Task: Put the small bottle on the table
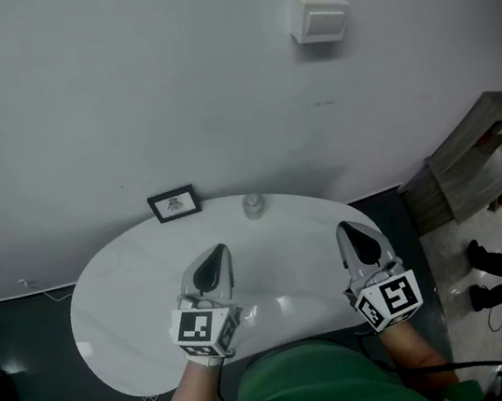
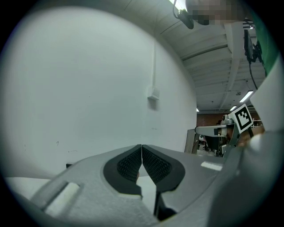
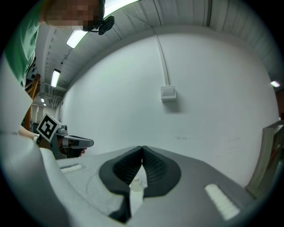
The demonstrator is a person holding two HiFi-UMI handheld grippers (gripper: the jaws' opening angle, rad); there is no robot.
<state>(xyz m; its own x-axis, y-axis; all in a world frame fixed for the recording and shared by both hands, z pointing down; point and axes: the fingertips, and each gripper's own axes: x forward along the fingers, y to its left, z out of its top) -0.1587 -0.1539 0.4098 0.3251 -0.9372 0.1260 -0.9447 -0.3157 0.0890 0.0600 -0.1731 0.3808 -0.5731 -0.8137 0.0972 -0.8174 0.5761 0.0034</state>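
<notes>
Bottle [image 1: 253, 206]: small, clear, sitting on the white oval bench [image 1: 134, 298] near its far edge, close to the wall [image 1: 121, 93]. A dark frame [image 1: 174, 203] lies on the same far edge, to the bottle's left, apart from it.

Left hand-held gripper [image 1: 219, 249]: over the near half of the bench, well apart from the bottle. Its own view shows the jaws [image 2: 141, 148] pressed fully together with nothing between the pads.

Right hand-held gripper [image 1: 345, 227]: over the near right part of the bench, also well apart from the bottle. Its jaws [image 3: 142, 150] meet at the tips and grip nothing. The bottle [image 3: 136, 182] shows in the gap below the tips, beyond them and untouched.

A box [image 1: 319, 17] is mounted on the wall.
</notes>
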